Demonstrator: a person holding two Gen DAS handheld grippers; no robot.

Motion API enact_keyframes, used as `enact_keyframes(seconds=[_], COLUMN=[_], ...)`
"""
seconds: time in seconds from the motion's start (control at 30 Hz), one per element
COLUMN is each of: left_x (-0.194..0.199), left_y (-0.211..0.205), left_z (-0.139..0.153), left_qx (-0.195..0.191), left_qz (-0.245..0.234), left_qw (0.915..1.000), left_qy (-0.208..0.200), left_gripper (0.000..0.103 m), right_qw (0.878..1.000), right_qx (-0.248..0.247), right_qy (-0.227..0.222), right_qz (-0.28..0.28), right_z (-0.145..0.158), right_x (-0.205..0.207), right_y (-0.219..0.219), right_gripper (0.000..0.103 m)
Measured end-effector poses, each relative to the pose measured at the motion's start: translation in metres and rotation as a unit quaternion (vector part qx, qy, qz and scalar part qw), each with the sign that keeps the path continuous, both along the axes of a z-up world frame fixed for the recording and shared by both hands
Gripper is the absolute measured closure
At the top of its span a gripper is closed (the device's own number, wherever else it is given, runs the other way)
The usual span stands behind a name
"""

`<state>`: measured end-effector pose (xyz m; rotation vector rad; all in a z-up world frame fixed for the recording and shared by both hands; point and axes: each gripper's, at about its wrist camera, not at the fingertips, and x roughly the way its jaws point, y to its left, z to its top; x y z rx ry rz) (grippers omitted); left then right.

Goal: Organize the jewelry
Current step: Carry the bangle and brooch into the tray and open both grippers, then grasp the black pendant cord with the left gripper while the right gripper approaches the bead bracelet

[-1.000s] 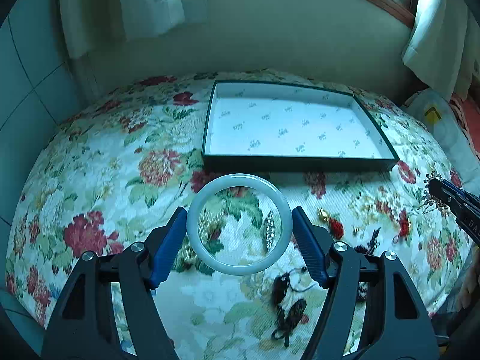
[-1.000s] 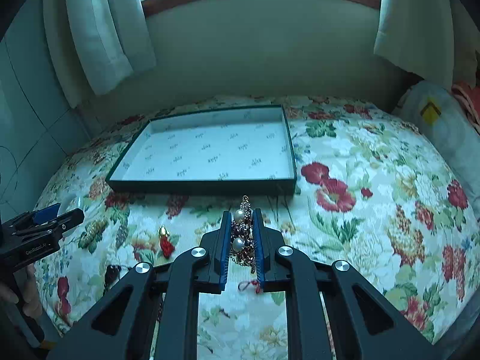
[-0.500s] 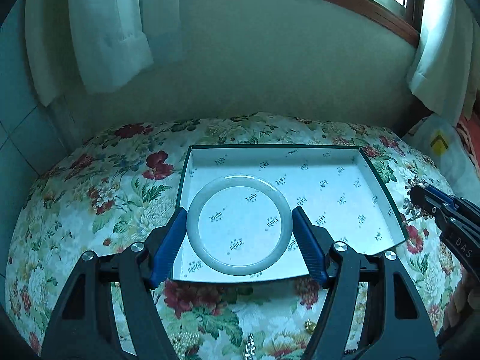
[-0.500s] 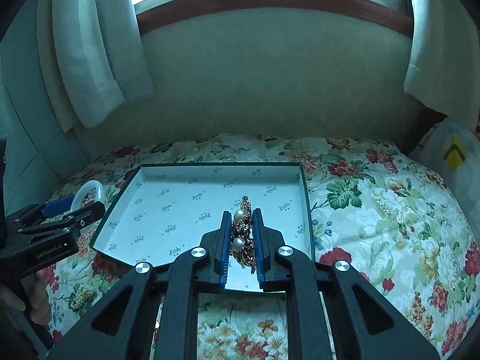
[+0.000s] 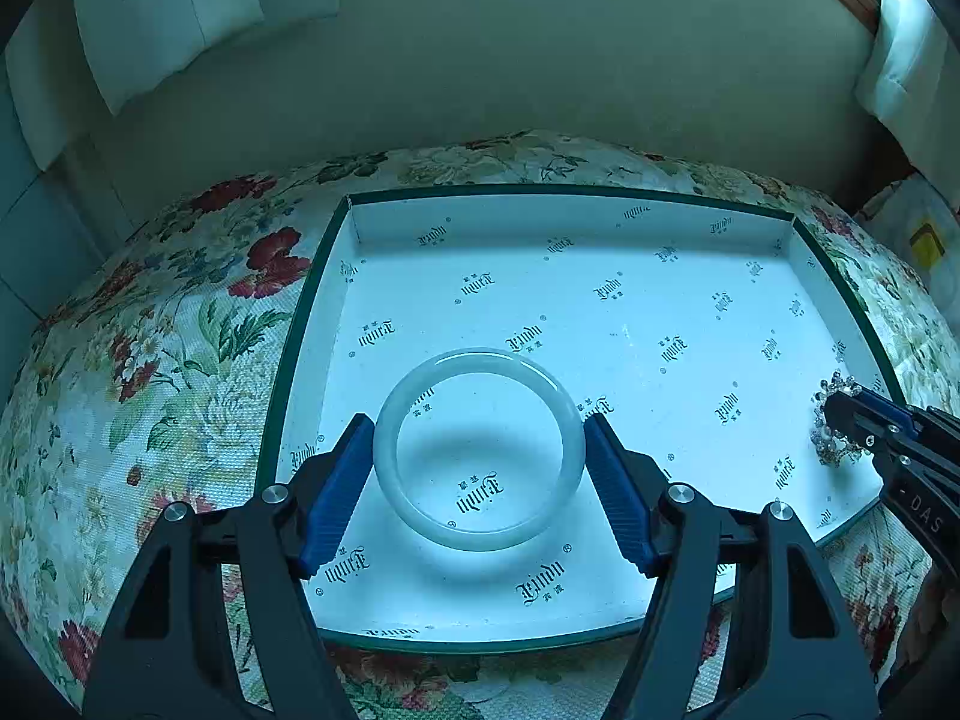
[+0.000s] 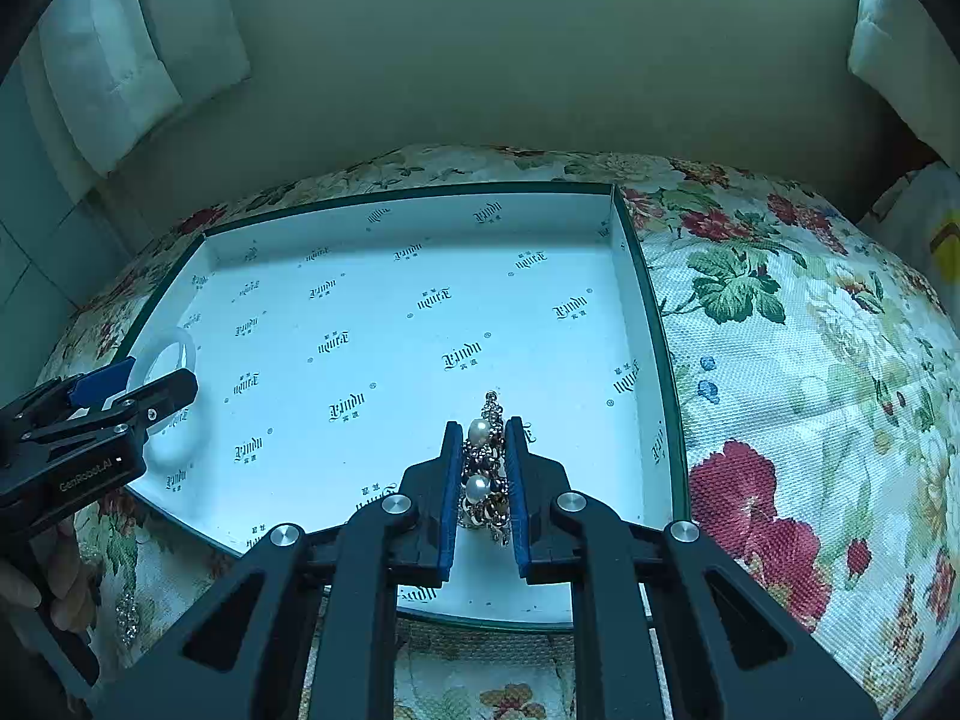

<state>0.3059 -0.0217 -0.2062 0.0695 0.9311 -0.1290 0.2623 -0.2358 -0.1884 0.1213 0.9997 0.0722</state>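
Covering the table is a floral cloth (image 5: 180,348) of red blooms and green leaves on a cream ground, and on it sits a shallow white box with a dark green rim (image 5: 312,294). Pale curtains (image 6: 138,48) hang against the plain wall behind, and a white bag with a yellow mark (image 5: 924,246) lies off to the right. A small beaded piece (image 6: 126,618) rests on the cloth near the fingers of the person's hand (image 6: 60,588). Nothing stands between either tool and the box floor.

Printed all over the box lining is a repeated dark gothic logo, too stylised to read with certainty. On the left tool's body, seen from the right wrist camera, is lettering that looks like "GenRobot.AI"; "DAS" shows on the right one.

The left gripper (image 5: 480,468) is clamped, jaws wide, on a pale jade-white round bangle (image 5: 480,450), held over the near left part of the box. The right gripper (image 6: 485,480) has its blue pads pinched nearly together on a dark beaded bracelet with two pearls (image 6: 480,462), over the near right part.
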Motion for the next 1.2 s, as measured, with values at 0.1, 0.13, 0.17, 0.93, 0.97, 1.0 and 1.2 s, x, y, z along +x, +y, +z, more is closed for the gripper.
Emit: enact_keyframes(seconds=[0.1,0.13,0.17,0.93,0.97,1.0,1.2], left_x=[0.003,0.003,0.003,-0.063,-0.070,-0.078,-0.118], left_y=[0.000,0.000,0.000,0.023,0.025,0.026,0.035], left_z=[-0.006,-0.008,-0.011,0.031,0.032,0.033,0.031], left_qx=[0.002,0.002,0.002,-0.017,-0.017,-0.015,-0.020], left_qz=[0.000,0.000,0.001,0.007,0.009,0.011,0.014], left_qw=[1.0000,0.9999,0.9999,0.9998,0.9998,0.9998,0.9995], left_qy=[0.009,0.012,0.016,-0.003,-0.001,0.001,0.019], left_gripper=[0.032,0.032,0.032,0.022,0.022,0.022,0.022], right_qw=[1.000,1.000,1.000,1.000,1.000,1.000,0.999], right_qx=[0.002,0.003,0.006,0.020,0.022,0.025,0.031], right_qy=[0.000,0.001,0.001,-0.023,-0.020,-0.017,0.006], right_qz=[-0.003,-0.005,-0.008,-0.001,0.000,0.001,0.010], right_z=[-0.001,-0.002,-0.003,0.050,0.052,0.052,0.049], right_x=[0.002,0.002,0.003,-0.065,-0.073,-0.080,-0.120], right_y=[-0.003,-0.004,-0.005,0.005,0.006,0.007,0.016], right_gripper=[0.088,0.087,0.086,0.051,0.051,0.051,0.051])
